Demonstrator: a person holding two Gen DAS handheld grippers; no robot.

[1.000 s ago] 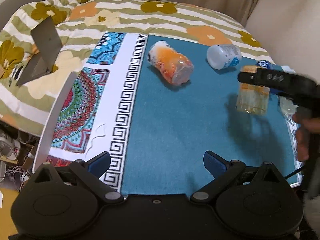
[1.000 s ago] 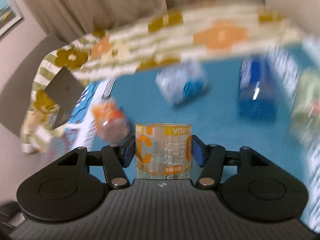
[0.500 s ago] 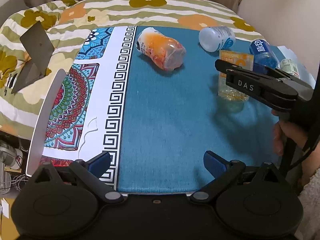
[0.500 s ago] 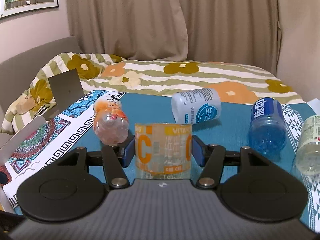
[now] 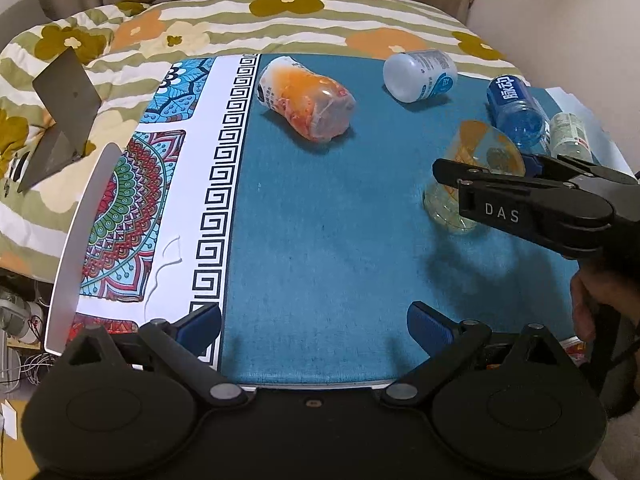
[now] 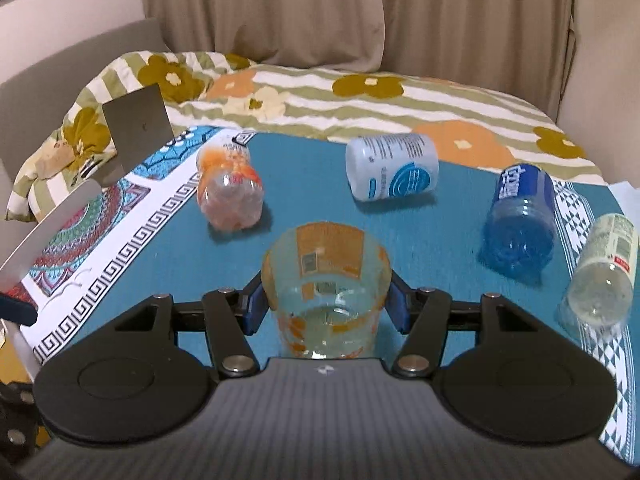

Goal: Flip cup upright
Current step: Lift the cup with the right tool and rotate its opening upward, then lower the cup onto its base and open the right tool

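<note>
My left tongs are spread wide and hold nothing, well short of the cup. My right tongs pinch the cup by its side walls, mouth up, just above the mat. It looks light, thin and slick; I'd judge a gentle mid-wall hold best. Beyond the cup, four bottles lie on their sides.

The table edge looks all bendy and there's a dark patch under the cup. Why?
Left wrist view: fisheye lens bows the blue mat's edges; the right gripper and clear cup cast that shadow. Right wrist view: slight motion blur on the blue bottle.
</note>
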